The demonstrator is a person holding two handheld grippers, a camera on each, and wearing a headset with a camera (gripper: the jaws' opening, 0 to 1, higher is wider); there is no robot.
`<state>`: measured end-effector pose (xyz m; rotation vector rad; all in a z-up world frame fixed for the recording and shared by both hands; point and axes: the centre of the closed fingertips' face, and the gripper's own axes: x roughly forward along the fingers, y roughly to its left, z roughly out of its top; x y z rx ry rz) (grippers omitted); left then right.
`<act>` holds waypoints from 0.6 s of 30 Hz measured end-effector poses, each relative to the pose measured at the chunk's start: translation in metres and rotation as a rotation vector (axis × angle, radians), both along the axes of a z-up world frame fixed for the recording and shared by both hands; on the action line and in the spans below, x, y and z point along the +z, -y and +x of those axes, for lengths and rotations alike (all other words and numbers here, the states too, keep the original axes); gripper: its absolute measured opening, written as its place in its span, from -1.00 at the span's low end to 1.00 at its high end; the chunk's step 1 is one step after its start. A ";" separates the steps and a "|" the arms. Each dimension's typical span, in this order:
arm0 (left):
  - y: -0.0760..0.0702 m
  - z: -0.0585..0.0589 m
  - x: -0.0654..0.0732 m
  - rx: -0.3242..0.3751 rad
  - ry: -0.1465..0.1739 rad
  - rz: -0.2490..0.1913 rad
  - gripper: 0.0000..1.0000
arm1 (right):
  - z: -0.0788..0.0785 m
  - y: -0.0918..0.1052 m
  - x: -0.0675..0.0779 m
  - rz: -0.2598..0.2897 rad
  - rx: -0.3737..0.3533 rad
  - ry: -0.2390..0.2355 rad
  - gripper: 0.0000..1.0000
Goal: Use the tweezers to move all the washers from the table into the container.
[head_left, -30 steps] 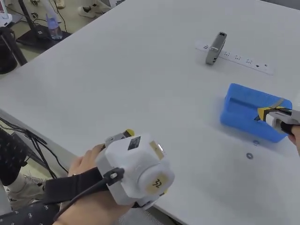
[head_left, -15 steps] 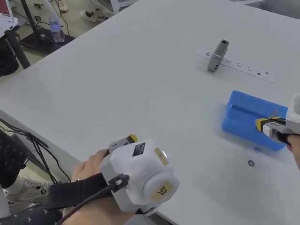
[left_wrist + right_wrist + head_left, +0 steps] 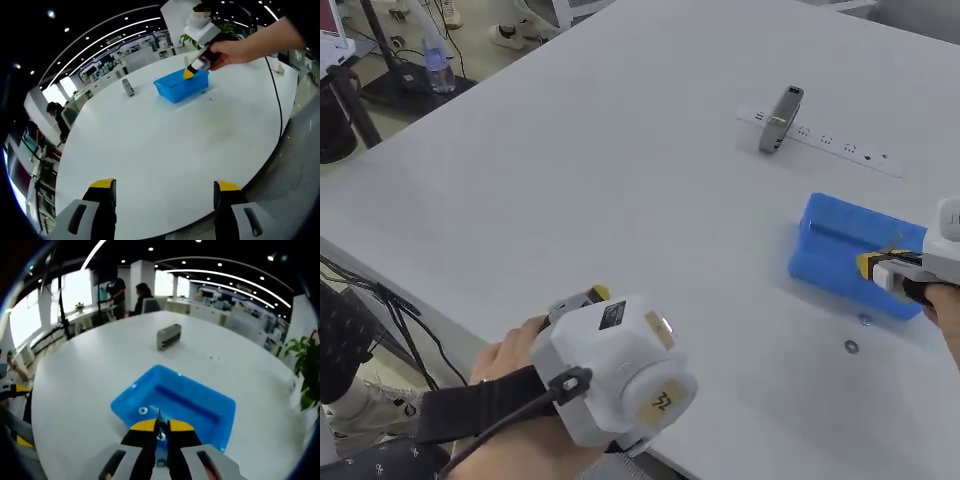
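My right gripper (image 3: 875, 266), clamped on the tweezers (image 3: 159, 420), has edged over the blue container (image 3: 840, 225) where one washer (image 3: 143, 410) lies, while my left gripper (image 3: 165, 185) idles, jaws apart.

One small silver washer (image 3: 143, 410) is seen inside the open blue plastic container (image 3: 820, 268). Two more washers (image 3: 851, 346) are laid on the table just beside it. Above it, thin dark tweezers (image 3: 160, 426) are held.
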<state>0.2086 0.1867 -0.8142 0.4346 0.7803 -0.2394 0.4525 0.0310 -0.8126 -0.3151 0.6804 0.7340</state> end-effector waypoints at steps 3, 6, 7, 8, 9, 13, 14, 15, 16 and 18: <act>0.000 0.000 0.000 0.003 0.001 -0.002 0.62 | 0.002 -0.001 -0.002 0.008 -0.003 -0.021 -0.93; 0.000 0.000 0.000 0.000 0.000 0.001 0.62 | 0.004 0.000 -0.002 -0.006 0.003 -0.016 -0.93; 0.000 0.000 0.000 -0.001 -0.001 0.001 0.62 | 0.005 0.000 -0.003 -0.007 0.001 -0.018 -0.93; 0.000 0.000 0.000 0.000 0.000 0.002 0.62 | 0.009 0.000 -0.003 -0.006 0.002 -0.018 -0.93; 0.000 0.000 0.000 0.000 0.001 0.001 0.62 | 0.010 0.000 -0.001 0.003 -0.004 -0.017 -0.93; -0.001 -0.001 -0.001 0.001 -0.004 0.007 0.62 | 0.011 -0.002 0.011 0.048 -0.017 -0.001 -0.93; -0.001 -0.001 -0.001 0.002 -0.004 0.007 0.62 | 0.009 0.002 0.015 0.052 -0.019 0.006 -0.93; -0.001 -0.001 -0.001 0.002 -0.003 0.006 0.62 | 0.009 0.003 0.018 0.055 -0.018 0.017 -0.93; -0.001 -0.001 -0.001 0.002 -0.003 0.005 0.62 | 0.008 0.004 0.023 0.066 -0.018 0.026 -0.93; -0.001 -0.001 -0.001 0.001 -0.003 0.007 0.61 | 0.005 0.004 0.030 0.089 -0.020 0.032 -0.93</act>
